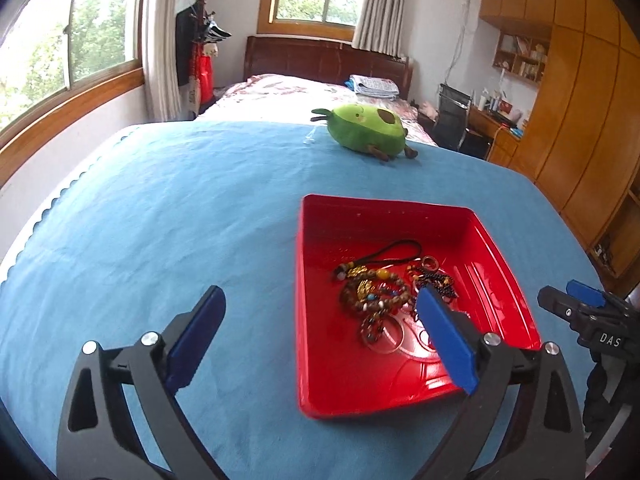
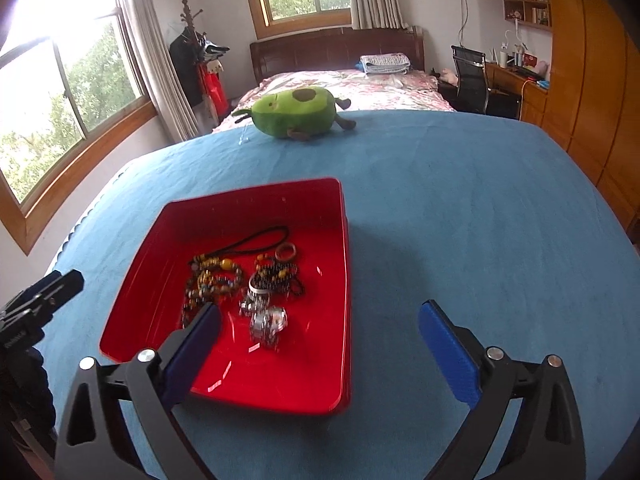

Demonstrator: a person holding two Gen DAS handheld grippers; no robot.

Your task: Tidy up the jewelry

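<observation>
A red tray (image 1: 500, 264) (image 2: 136, 264) sits on the blue cloth. Inside lies a tangle of jewelry: beaded bracelets (image 1: 372, 292) (image 2: 212, 280), a black cord (image 1: 394, 250) (image 2: 260, 236), dark bead strands (image 1: 438, 280) (image 2: 280, 276), a ring (image 1: 430, 262) (image 2: 286, 252) and a silver watch (image 2: 268, 320). My left gripper (image 1: 320, 316) is open and empty, above the tray's near left edge. My right gripper (image 2: 320, 328) is open and empty, over the tray's near right side. Each gripper shows at the edge of the other's view.
A green avocado plush (image 1: 364, 128) (image 2: 296, 114) lies at the far edge of the blue cloth (image 1: 160, 220) (image 2: 480, 220). Beyond are a bed (image 1: 288, 88), windows, a coat rack (image 1: 200, 40), an office chair and desk (image 2: 472, 76), and wooden wardrobes (image 1: 580, 120).
</observation>
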